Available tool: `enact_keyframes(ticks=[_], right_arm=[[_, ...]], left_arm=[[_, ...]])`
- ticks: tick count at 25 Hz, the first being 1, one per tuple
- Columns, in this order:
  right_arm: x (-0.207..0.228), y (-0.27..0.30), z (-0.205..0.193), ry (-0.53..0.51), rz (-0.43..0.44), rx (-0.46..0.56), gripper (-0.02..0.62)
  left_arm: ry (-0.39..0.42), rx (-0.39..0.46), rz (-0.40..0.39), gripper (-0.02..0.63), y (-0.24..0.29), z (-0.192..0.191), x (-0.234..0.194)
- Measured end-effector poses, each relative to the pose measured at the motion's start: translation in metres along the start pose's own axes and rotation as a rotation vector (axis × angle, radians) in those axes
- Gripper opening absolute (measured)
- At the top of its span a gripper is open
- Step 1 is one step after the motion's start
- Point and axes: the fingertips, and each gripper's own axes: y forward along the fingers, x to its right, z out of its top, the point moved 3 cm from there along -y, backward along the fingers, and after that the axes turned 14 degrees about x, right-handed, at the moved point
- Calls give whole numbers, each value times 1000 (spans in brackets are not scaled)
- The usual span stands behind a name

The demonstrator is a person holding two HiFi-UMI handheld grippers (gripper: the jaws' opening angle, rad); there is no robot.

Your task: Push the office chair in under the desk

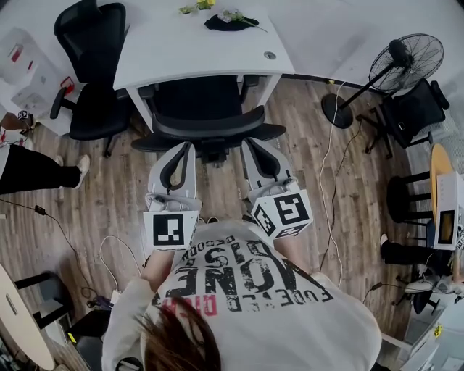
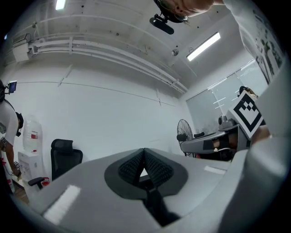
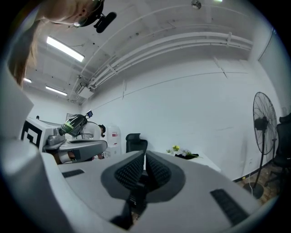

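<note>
Left gripper [image 1: 185, 147] and right gripper [image 1: 248, 143], both closed and empty, point level at office chair [image 1: 203, 101], perhaps touching.

Clock read from the middle of the head view. Desk [image 1: 196, 51] at 12 o'clock; office chair [image 1: 206, 116] on its near side, seat partly under the desk edge. Left gripper [image 1: 188, 147] and right gripper [image 1: 249, 143] side by side just behind the chair's back. Second chair [image 1: 94, 80] at 10 o'clock, left of the desk. Fan [image 1: 402, 65] at 2 o'clock, third chair [image 1: 417, 109] just beside it. Flowers [image 1: 228, 16] on the desk's far edge.
</note>
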Motion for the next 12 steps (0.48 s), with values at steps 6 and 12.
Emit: enact_keyframes(ticks=[6,12], right_arm=[[-5,-1,6,1,9,16,23],[-6,1,6,6,9,24,23]], left_arm=[[-1,-2,-5,12,-3,0,3],[-4,-16,-4,12,-4,-5,4]])
